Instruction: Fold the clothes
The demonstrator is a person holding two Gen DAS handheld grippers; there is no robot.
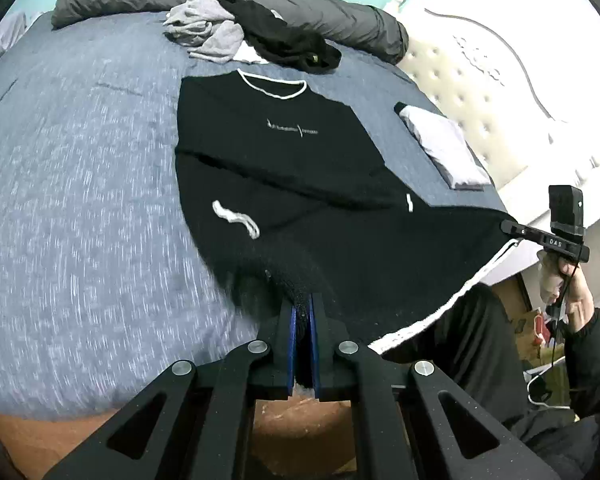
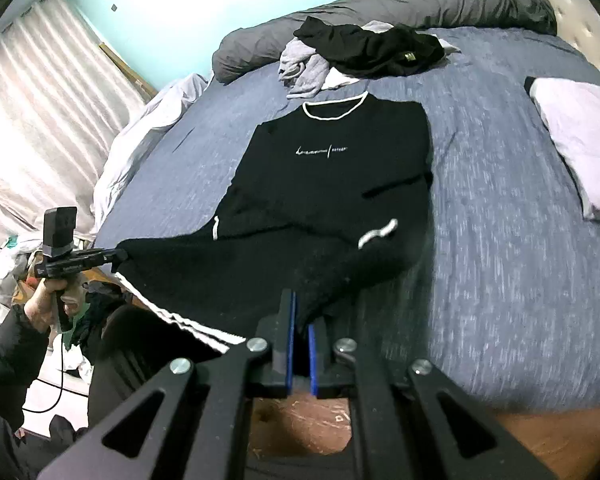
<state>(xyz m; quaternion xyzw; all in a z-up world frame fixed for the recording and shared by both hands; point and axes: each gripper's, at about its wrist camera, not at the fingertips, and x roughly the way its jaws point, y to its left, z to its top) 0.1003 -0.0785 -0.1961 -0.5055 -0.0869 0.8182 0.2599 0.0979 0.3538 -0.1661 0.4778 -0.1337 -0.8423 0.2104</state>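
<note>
My shirt lies on the bed; clothes pile behind it at twelve o'clock, folded garment at two o'clock.

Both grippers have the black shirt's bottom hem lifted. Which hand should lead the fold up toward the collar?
Neither clearly; probably both together. The left gripper and right gripper are each shut on a bottom corner of the black shirt, hem raised between them, collar lying flat straight ahead.

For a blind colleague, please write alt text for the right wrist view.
The right gripper is shut on the hem of a black T-shirt lying on a blue bed. At left, the left gripper holds the other corner; unfolded clothes lie beyond.
</note>
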